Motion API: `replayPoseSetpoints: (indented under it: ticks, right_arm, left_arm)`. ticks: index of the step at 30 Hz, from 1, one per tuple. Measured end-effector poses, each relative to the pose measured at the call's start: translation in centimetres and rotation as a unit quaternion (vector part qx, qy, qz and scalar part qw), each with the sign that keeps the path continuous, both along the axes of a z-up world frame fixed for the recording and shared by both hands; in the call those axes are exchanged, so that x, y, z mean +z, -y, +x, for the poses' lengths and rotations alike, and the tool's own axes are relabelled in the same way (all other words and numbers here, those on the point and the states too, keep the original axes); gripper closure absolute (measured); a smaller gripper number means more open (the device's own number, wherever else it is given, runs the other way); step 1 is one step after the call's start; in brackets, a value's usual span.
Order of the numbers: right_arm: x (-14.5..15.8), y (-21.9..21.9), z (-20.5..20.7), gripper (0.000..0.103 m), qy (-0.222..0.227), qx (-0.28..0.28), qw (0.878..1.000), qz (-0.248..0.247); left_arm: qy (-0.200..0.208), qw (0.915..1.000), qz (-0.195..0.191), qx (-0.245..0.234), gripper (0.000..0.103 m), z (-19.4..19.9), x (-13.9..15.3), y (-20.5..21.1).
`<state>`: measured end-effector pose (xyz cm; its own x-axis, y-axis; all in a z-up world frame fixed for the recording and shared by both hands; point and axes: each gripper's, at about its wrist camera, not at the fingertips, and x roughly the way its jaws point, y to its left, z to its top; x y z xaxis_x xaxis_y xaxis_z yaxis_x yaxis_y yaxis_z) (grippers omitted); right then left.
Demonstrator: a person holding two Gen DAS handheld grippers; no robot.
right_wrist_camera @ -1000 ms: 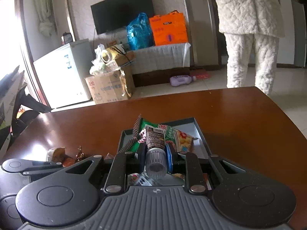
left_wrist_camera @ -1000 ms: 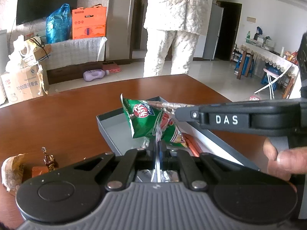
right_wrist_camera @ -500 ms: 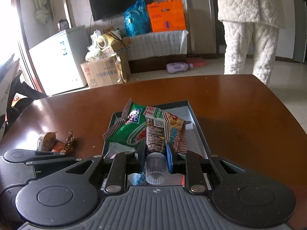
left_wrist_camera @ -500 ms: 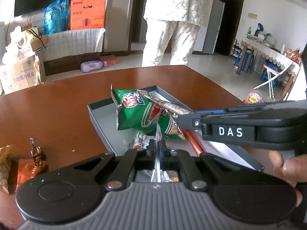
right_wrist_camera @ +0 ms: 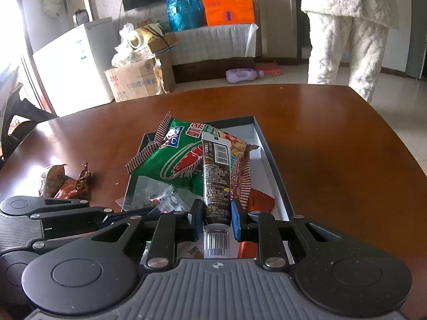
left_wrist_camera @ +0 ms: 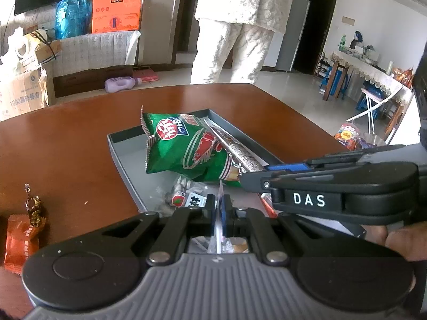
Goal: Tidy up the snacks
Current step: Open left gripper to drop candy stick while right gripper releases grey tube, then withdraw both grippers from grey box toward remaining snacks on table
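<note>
Both grippers grip over the grey tray [right_wrist_camera: 269, 149]: right gripper [right_wrist_camera: 215, 214] clamps a brown tube [right_wrist_camera: 214, 176]; left gripper [left_wrist_camera: 219, 210] pinches the green shrimp-chip bag [left_wrist_camera: 184, 152] by its seam.

— From the left wrist we look low and close across the grey tray [left_wrist_camera: 121, 157], toward the room's far right side.
— From the right wrist we face the tray [right_wrist_camera: 269, 157] lengthwise, toward the television wall.
— We share the green snack bag [left_wrist_camera: 184, 152] [right_wrist_camera: 176, 162], and probably the orange box behind.
</note>
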<state>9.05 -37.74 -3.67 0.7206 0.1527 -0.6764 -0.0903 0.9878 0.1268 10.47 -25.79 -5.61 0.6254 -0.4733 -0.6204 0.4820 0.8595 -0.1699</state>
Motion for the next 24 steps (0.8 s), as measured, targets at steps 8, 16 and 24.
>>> replayPoseSetpoints:
  ticks: [8,16,24]
  right_arm:
    - [0.0,0.0,-0.1,0.075,-0.003,0.004,1.000,-0.002]
    - [0.5,0.2,-0.5,0.067,0.008,0.001,1.000,0.011]
    - [1.1,0.4,-0.8,0.063,0.020,-0.003,1.000,0.019]
  left_arm:
    - [0.005,0.9998,0.019,0.003,0.085,-0.2,-0.2,0.5]
    - [0.027,0.9993,0.018,0.020,0.041,-1.1,0.3,0.3]
    - [0.033,0.9990,0.019,0.025,0.040,-1.4,0.8,-0.1]
